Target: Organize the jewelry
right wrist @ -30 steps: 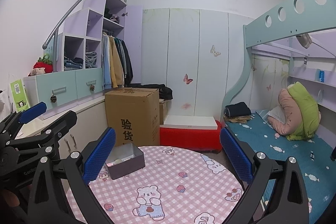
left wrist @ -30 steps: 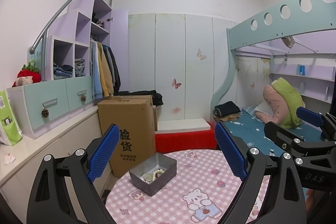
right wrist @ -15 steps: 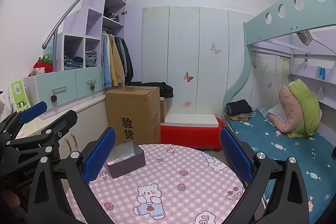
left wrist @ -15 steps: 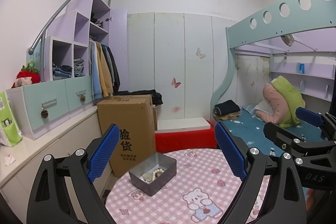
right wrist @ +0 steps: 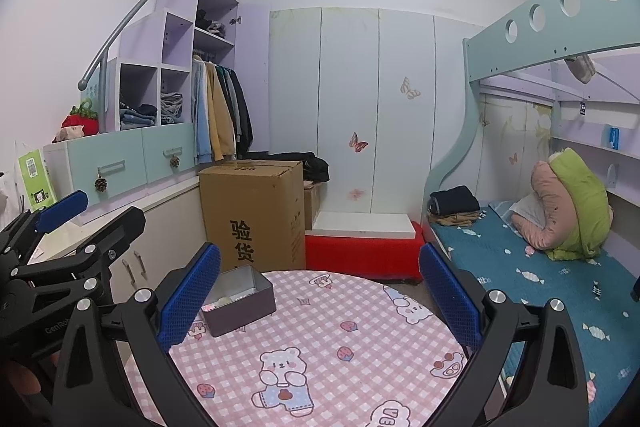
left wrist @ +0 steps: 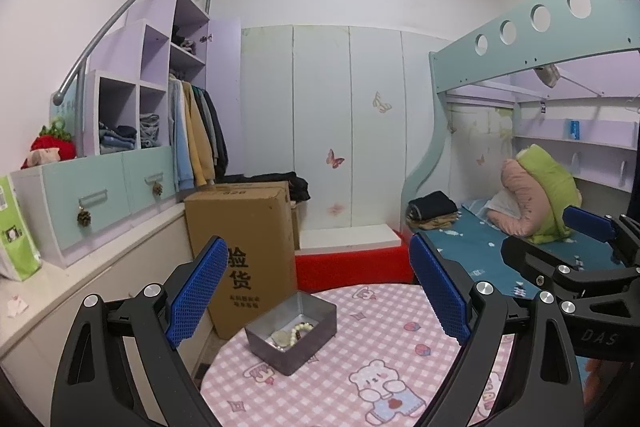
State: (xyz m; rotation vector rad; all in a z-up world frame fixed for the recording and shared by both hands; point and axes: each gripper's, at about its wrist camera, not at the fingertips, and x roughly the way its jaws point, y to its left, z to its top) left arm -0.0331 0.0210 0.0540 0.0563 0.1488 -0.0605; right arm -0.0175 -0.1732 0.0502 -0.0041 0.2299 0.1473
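Both my left gripper (left wrist: 318, 291) and right gripper (right wrist: 320, 301) hang wide apart and empty above the table (right wrist: 360, 347). The grey tin (left wrist: 292, 331), holding a bead bracelet (left wrist: 302, 329), sits at the table's far-left edge, gathering jewelry within reach.

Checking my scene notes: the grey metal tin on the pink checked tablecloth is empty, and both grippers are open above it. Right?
Not quite. The grey metal tin is not empty: the left wrist view shows a pale bead bracelet inside. Both the left gripper and right gripper are open.
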